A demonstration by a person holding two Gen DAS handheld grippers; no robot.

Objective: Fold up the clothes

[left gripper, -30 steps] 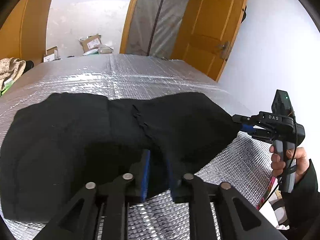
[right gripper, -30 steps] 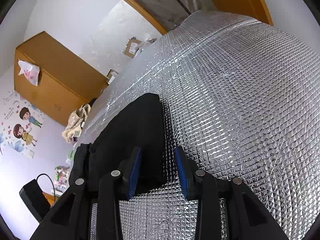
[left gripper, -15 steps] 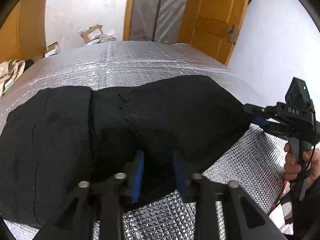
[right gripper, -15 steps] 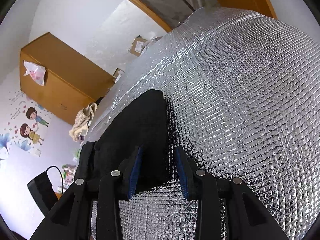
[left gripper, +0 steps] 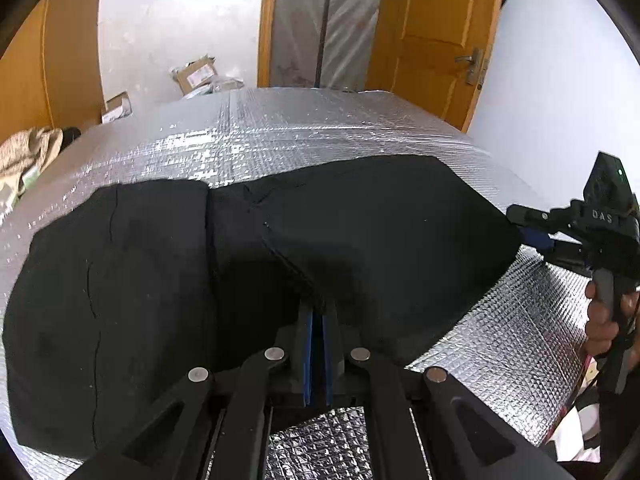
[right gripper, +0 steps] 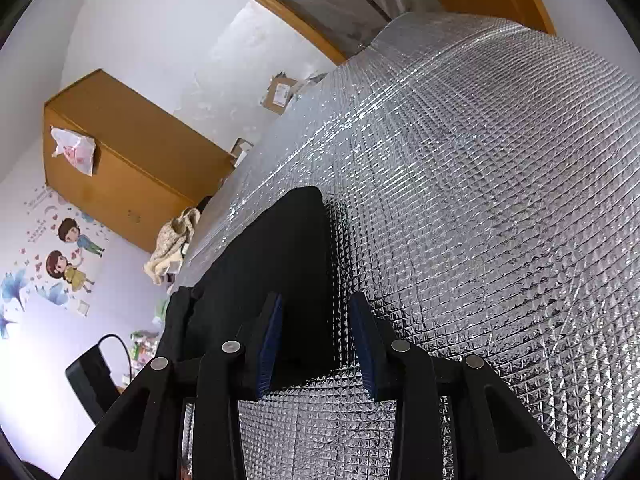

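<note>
1. Foil-covered table (left gripper: pixel 320 136): both views show it.
2. Black garment (left gripper: pixel 120 300): spread flat across the table's near side; its full extent appears only from the left wrist.
3. Left gripper (left gripper: pixel 318 320): pads pinched on the garment's near edge.
4. Right gripper (right gripper: pixel 316 332): jaws wide, straddling the garment's corner; spread visible only in its own view.

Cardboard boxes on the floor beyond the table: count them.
3 visible: an open box beside the doorway, a box left of it, and a flat one under the beige cloth. The table may hide more.
</note>
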